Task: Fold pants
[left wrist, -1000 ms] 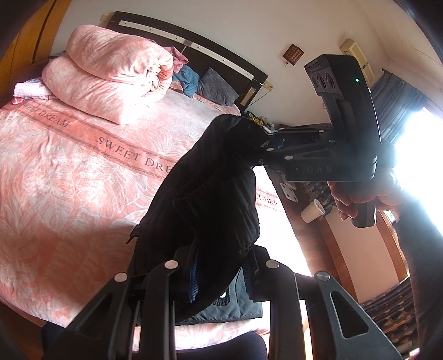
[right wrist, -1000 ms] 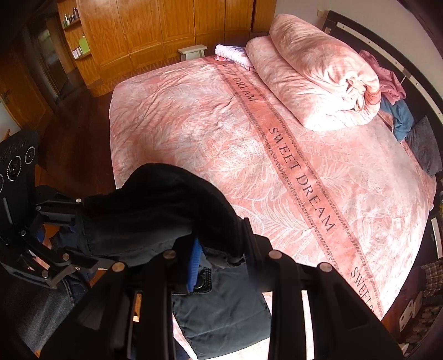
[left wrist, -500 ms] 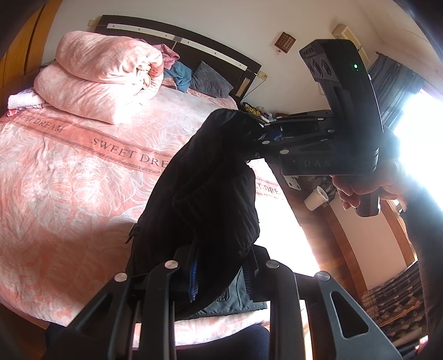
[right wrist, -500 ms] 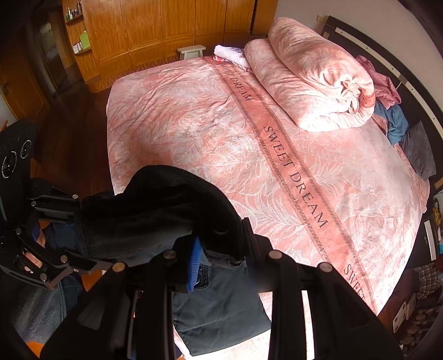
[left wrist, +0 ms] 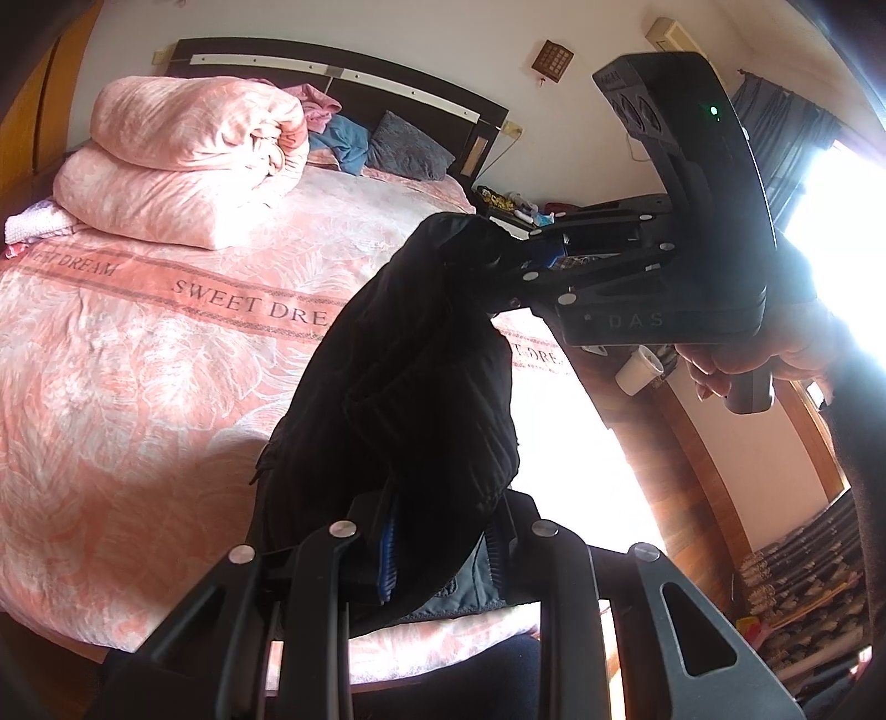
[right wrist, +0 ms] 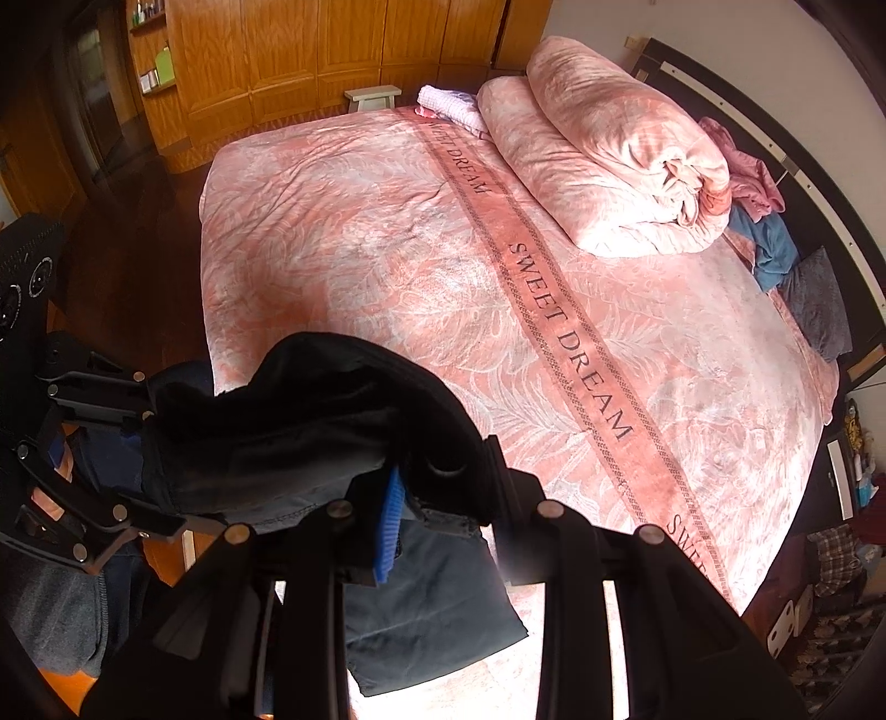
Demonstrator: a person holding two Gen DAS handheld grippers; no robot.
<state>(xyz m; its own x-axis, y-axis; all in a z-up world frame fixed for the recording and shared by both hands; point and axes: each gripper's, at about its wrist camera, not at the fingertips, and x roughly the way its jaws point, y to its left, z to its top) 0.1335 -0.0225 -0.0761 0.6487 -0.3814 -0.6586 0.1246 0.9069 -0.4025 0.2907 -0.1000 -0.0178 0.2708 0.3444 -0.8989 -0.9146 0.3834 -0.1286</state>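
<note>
Dark pants (left wrist: 421,387) hang bunched in the air over the near edge of the pink bed (left wrist: 138,360). My left gripper (left wrist: 443,531) is shut on one end of the bunch, its blue pad against the cloth. At the upper right a hand holds my right gripper (left wrist: 509,271), shut on the other end. In the right wrist view the right gripper (right wrist: 443,498) pinches the pants (right wrist: 332,410) and the left gripper (right wrist: 149,465) grips them at the far left. A loose dark-grey part of the pants droops below toward the bedspread (right wrist: 387,249).
A rolled pink duvet (right wrist: 609,166) lies near the black headboard (left wrist: 421,94), with pillows and clothes (right wrist: 769,243) beside it. A wooden wardrobe (right wrist: 332,44) stands past the bed. A cluttered nightstand (left wrist: 515,205) and a bright window (left wrist: 830,210) are on the right.
Both grippers have drifted a little sideways together over the bed, and the left one has rolled slightly. Their hold on the pants looks the same.
</note>
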